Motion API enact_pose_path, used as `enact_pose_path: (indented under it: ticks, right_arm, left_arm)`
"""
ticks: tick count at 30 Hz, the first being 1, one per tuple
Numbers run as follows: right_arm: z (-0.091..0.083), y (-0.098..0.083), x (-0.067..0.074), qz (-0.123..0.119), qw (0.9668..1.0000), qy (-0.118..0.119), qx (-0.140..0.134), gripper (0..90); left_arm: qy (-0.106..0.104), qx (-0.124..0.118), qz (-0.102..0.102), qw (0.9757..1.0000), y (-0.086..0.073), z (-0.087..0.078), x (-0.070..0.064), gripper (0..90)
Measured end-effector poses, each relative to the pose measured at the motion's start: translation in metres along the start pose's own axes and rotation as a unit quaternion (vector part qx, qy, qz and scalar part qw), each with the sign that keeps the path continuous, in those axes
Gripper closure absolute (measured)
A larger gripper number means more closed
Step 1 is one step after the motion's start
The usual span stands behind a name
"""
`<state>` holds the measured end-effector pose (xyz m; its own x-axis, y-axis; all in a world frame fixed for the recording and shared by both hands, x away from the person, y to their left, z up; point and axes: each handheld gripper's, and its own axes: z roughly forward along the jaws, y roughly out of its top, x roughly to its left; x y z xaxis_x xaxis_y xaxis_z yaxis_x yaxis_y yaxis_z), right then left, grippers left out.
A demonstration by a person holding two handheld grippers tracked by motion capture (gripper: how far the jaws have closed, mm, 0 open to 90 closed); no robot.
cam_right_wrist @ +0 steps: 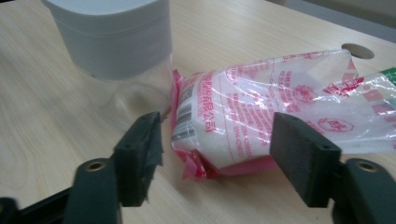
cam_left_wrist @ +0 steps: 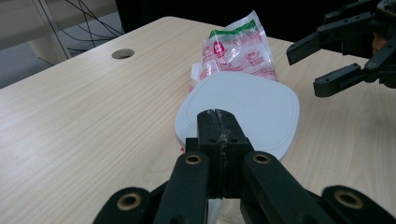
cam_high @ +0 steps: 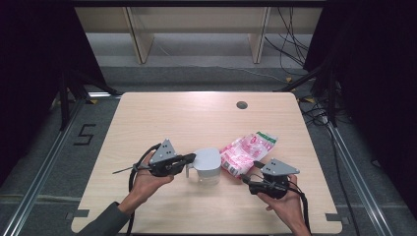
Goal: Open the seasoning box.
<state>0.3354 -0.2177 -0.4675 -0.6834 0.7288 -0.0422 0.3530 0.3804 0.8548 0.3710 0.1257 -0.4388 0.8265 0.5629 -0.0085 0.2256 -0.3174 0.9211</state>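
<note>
A clear container with a white lid [cam_high: 209, 160] [cam_left_wrist: 243, 100] [cam_right_wrist: 112, 32] stands near the table's front middle. A pink-and-white printed plastic bag [cam_high: 246, 150] [cam_left_wrist: 238, 51] [cam_right_wrist: 243, 116] lies against its right side. My left gripper [cam_high: 191, 158] [cam_left_wrist: 218, 122] is shut, its jaws pressed together at the lid's near left edge. Clear plastic shows under the jaws, and I cannot tell if they pinch it. My right gripper [cam_high: 250, 172] [cam_left_wrist: 303, 70] [cam_right_wrist: 222, 158] is open and low on the table. The bag's near end lies between its jaws, and the pads stand apart from it.
The wooden table [cam_high: 162, 118] has a round cable hole [cam_high: 241, 104] [cam_left_wrist: 123, 53] [cam_right_wrist: 357, 50] at the back right. Beyond the far edge are wooden furniture legs [cam_high: 140, 44] and loose cables [cam_high: 295, 49] on the floor. Metal rails run along both sides.
</note>
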Motion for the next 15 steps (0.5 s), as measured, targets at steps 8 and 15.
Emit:
enact_pose_path:
  ticks: [8, 15]
  right_arm:
    - [0.003, 0.007, 0.001, -0.011, 0.9997, 0.005, -0.02, 49.5]
    - [0.012, 0.013, 0.004, -0.027, 0.9989, 0.02, -0.032, 65.3]
  left_arm:
    - [-0.001, -0.003, -0.004, 1.0, -0.002, 0.0, 0.001, 89.2]
    - [-0.006, -0.004, 0.011, 0.9999, -0.003, -0.002, 0.003, 89.2]
